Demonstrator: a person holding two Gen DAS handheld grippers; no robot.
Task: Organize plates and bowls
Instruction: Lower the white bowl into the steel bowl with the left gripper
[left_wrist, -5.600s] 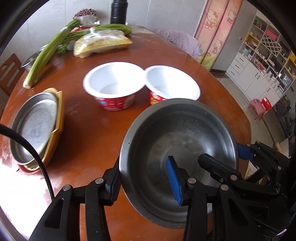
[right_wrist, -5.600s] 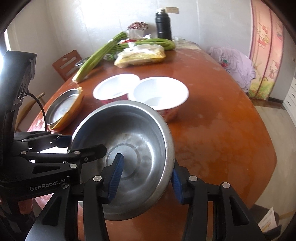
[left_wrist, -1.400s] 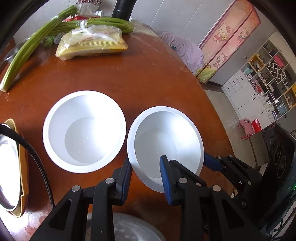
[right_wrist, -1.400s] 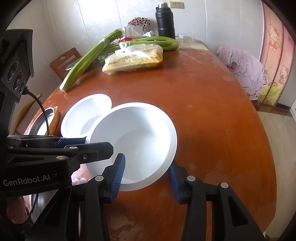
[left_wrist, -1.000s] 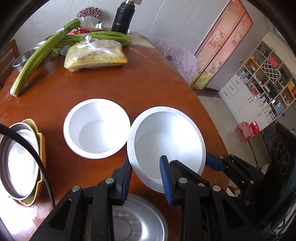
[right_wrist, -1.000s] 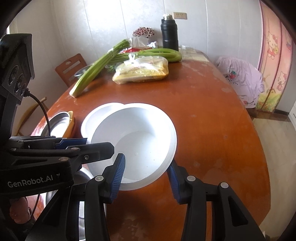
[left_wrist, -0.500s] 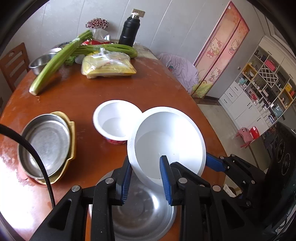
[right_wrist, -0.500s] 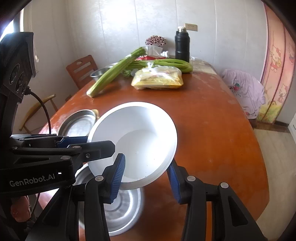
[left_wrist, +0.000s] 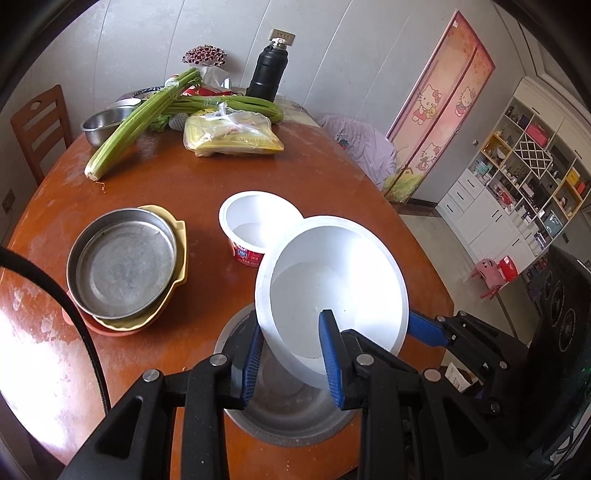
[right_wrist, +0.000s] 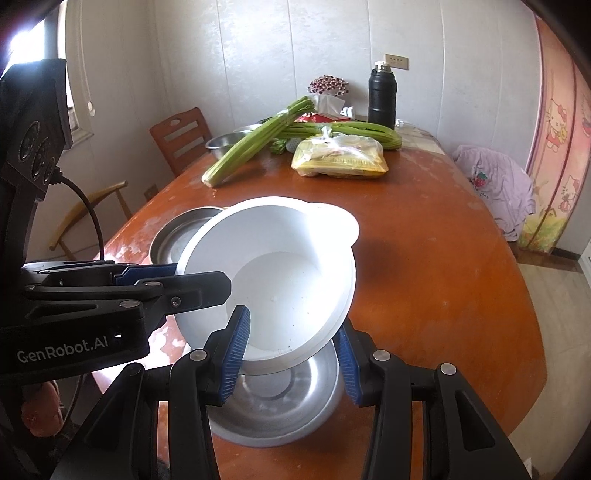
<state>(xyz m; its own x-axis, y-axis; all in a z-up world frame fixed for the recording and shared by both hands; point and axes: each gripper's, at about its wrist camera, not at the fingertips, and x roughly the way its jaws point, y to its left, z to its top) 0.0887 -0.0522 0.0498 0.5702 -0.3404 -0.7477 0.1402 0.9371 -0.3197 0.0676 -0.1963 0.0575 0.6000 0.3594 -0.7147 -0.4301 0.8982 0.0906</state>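
Observation:
Both grippers hold one white bowl (left_wrist: 332, 280) (right_wrist: 280, 273), tilted and lifted off the table. My left gripper (left_wrist: 291, 358) is shut on its near-left rim, one pad inside and one outside. My right gripper (right_wrist: 291, 347) is shut on the near-right rim in the same way. Directly under the held bowl a steel bowl (left_wrist: 280, 413) (right_wrist: 280, 406) stands at the near table edge. A second white bowl (left_wrist: 258, 221) with a red label stands just beyond. To the left lies a steel plate (left_wrist: 122, 262) (right_wrist: 177, 236), stacked in a yellow dish (left_wrist: 177, 258) on an orange plate.
On the far side of the round brown table (left_wrist: 325, 173) lie celery stalks (left_wrist: 129, 129), a yellow plastic bag (left_wrist: 232, 136), a small steel bowl (left_wrist: 99, 125) and a black flask (left_wrist: 267, 74). A wooden chair (left_wrist: 40, 125) stands at the far left.
Both grippers have drawn back toward the near table edge with the white bowl and risen a little. The bowl has left its neighbour's side and now hangs over the steel bowl.

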